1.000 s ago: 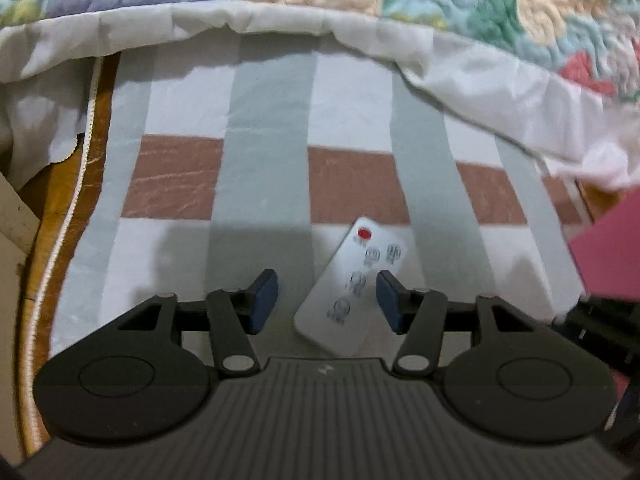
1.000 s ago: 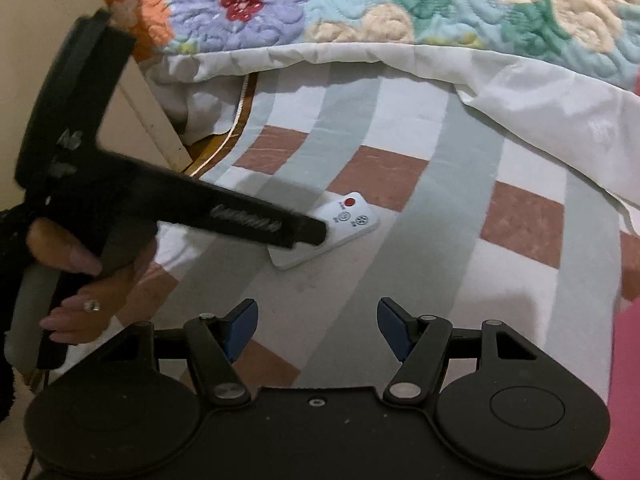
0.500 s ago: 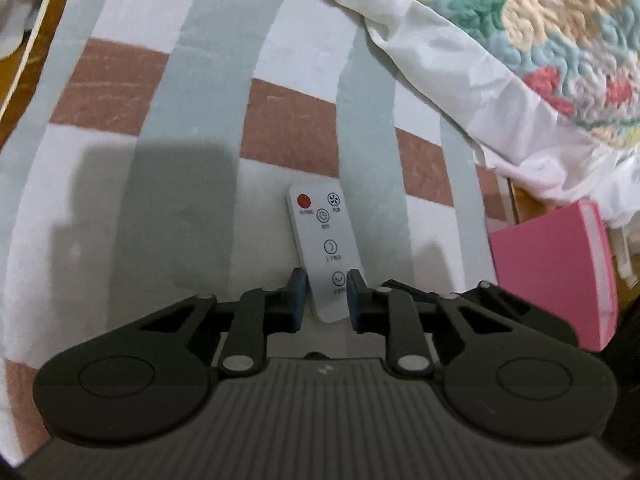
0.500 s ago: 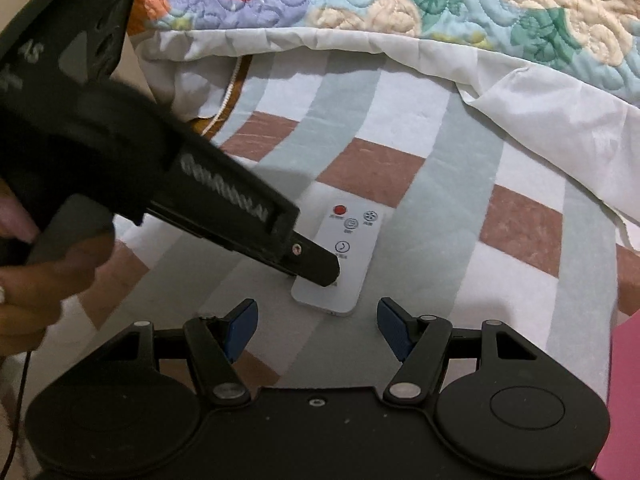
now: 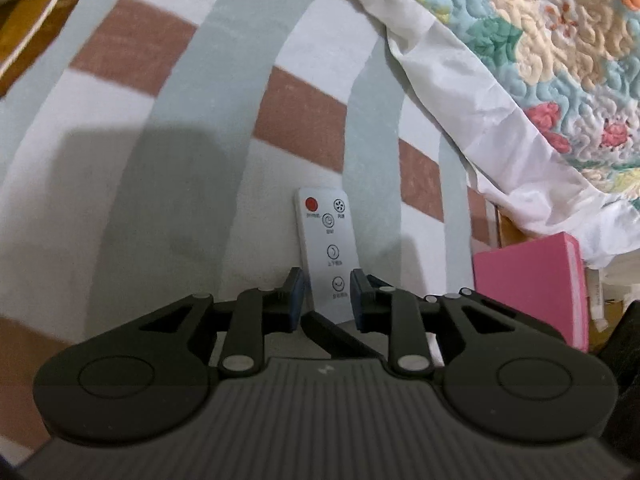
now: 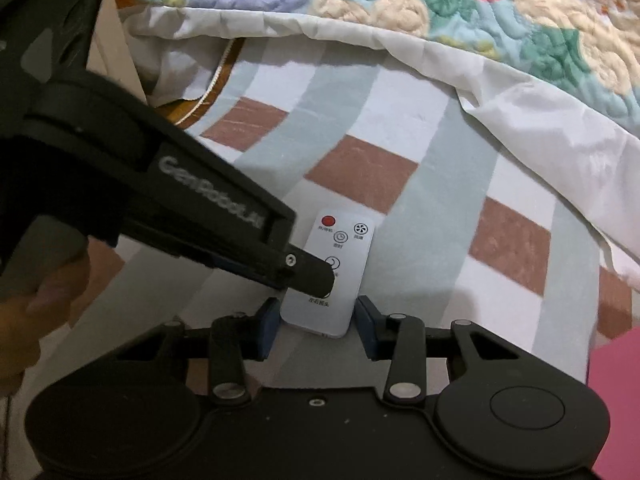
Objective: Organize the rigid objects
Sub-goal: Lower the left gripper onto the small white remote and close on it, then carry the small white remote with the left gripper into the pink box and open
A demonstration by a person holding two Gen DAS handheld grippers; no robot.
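A small white remote (image 5: 327,251) is lying flat on a bed sheet (image 5: 168,168) with grey stripes, white squares and brown squares. Its red button end is pointing away from both tools.

Past the remote, a flowery quilt (image 6: 400,4) with a white edge is lying over the far part of the sheet. To the right of the remote, a pink book (image 5: 528,292) is sitting at the edge of the sheet, just under the quilt's white edge. To the far left of the remote, a strip of brown wood (image 6: 192,108) with a white cord is showing.

The left tool (image 5: 326,294) is reaching over the near end of the remote. Its blue pads are sitting on each side of the remote and its jaws are opening a little. The left pad is standing a bit apart from the remote; I cannot tell if the right pad is touching. In the right wrist view, this tool's black arm is covering part of the remote's lower buttons.

The right tool (image 6: 316,320) is also at the near end of the remote. Its jaws are closing, with the remote between them, but small gaps are showing on both sides.

White letters on the left tool are reading "GenRobot.AI". The remote is showing tiny words under its buttons, too small to read. A hand (image 6: 44,300) is holding the left tool's grip.
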